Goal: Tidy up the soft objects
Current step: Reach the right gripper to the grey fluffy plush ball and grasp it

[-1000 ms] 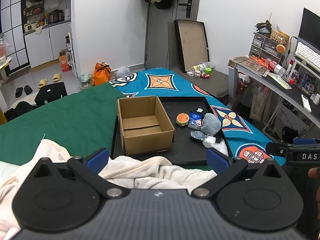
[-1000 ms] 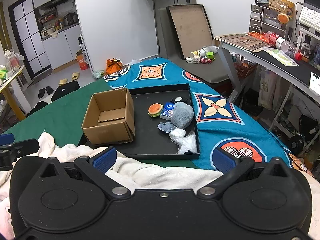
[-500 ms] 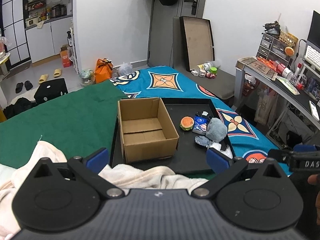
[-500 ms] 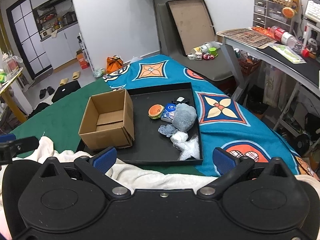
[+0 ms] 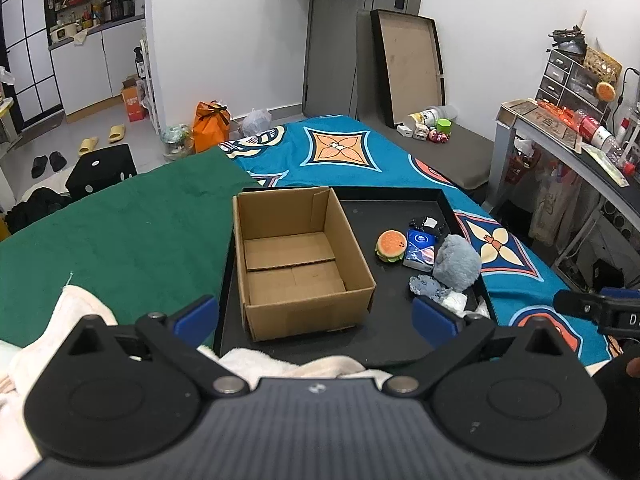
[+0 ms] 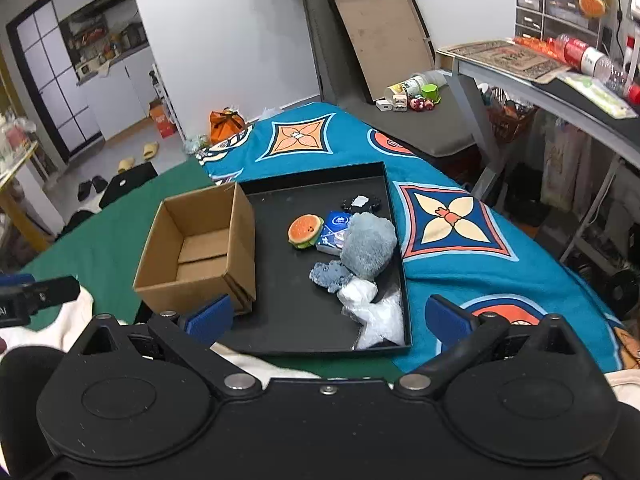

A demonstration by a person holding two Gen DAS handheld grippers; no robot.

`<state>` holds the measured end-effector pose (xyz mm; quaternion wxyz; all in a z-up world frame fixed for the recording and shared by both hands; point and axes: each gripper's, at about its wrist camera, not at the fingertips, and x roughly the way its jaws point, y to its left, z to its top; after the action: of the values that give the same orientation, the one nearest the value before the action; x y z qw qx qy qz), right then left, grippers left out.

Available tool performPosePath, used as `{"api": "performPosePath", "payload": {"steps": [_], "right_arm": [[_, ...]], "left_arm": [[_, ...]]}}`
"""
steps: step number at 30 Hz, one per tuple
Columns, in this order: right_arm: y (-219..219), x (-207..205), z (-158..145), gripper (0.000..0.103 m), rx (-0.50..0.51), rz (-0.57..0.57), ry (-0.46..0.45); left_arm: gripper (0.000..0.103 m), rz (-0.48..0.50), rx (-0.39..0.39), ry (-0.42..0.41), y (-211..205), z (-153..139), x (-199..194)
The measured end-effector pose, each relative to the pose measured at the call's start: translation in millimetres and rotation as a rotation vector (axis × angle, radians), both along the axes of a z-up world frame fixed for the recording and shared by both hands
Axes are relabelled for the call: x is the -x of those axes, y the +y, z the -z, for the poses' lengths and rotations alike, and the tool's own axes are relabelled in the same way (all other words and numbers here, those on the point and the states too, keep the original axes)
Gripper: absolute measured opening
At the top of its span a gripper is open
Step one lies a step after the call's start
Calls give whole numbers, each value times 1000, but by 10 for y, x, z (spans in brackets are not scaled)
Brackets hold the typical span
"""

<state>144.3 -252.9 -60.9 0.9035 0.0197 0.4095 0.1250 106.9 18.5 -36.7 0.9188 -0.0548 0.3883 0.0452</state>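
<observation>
Both grippers hover at the near edge of the bed w/ jaws spread wide, nothing held. Left gripper (image 5: 314, 314) sits in front of the cardboard box (image 5: 298, 268), which stands open and empty on the left side of the black tray (image 5: 400, 344). Right gripper (image 6: 328, 314) faces the tray's near right part. Soft items lie ahead of it, apart from the fingers: burger toy (image 6: 305, 231) next to a blue packet (image 6: 335, 232), grey plush (image 6: 369, 245) touching a blue-grey cloth bit (image 6: 330, 274), white plastic wrap (image 6: 374, 312) nearest, by the tray's front-right corner. A cream towel (image 5: 280, 364) is bunched just under both grippers.
</observation>
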Motion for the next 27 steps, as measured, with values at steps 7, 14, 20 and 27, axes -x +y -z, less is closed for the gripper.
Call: {"api": "performPosePath", "payload": {"steps": [7, 14, 20, 27], "right_arm": [[-75, -204, 119, 100, -15, 27, -3], [-126, -445, 242, 100, -21, 63, -1], [-156, -629, 354, 100, -38, 96, 4], [-165, -879, 542, 100, -47, 111, 38]], "left_arm": [[101, -31, 22, 22, 89, 158, -245], [101, -60, 47, 52, 207, 321, -443], [99, -74, 48, 86, 274, 453, -635], [84, -93, 57, 123, 390, 651, -876]]}}
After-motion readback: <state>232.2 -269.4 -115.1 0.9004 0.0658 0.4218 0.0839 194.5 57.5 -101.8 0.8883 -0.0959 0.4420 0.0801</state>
